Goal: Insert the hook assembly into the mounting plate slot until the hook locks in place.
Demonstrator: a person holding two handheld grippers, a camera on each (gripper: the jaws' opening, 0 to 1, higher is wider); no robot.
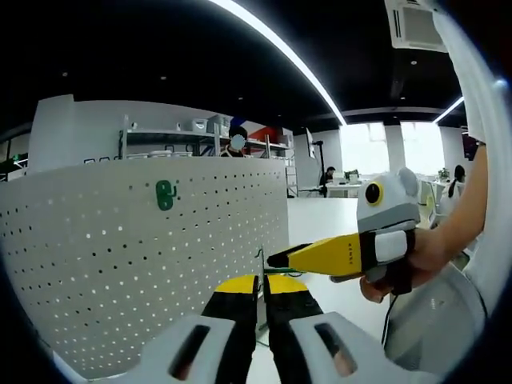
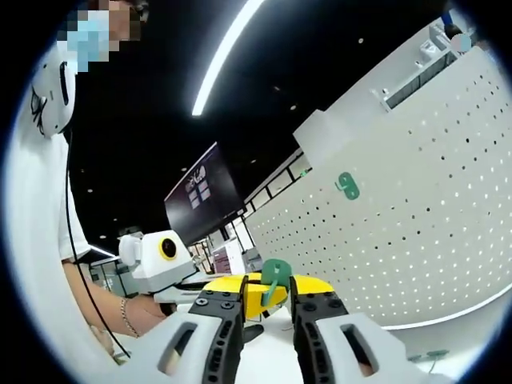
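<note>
Right gripper view: a small green plastic hook piece with a rounded head [image 2: 274, 278] stands between the yellow-tipped black jaws of the right gripper [image 2: 267, 298], which pinch it at its lower part; its top rises just above the jaw tips. A second green piece, a small flat mounting plate with a slot-like opening [image 2: 347, 185], sits fixed on the large white perforated pegboard panel [image 2: 416, 216], well apart from the held hook, up and to the right. One hook and one green plate on the board can be counted, and two grippers. The left gripper [image 2: 232, 290] comes in from the left just behind the hook, with a person's hand and bracelet [image 2: 128, 316] holding it, and a white sleeve at the far left.

In the left gripper view the same white pegboard [image 1: 128, 264] curves across the left and middle, with the green plate [image 1: 165, 194] high on it. The left gripper [image 1: 262, 294] has its two jaws close together with only a thin gap; a thin green edge shows at that gap, and I cannot tell whether the jaws pinch it. The right gripper [image 1: 280, 258] reaches in from the right, its yellow jaw tips just above the left one's tips, held by a hand [image 1: 424, 256]. Farther off stand metal shelving [image 1: 200, 140], desks with seated people, bright windows, and long ceiling light strips [image 1: 280, 52].
</note>
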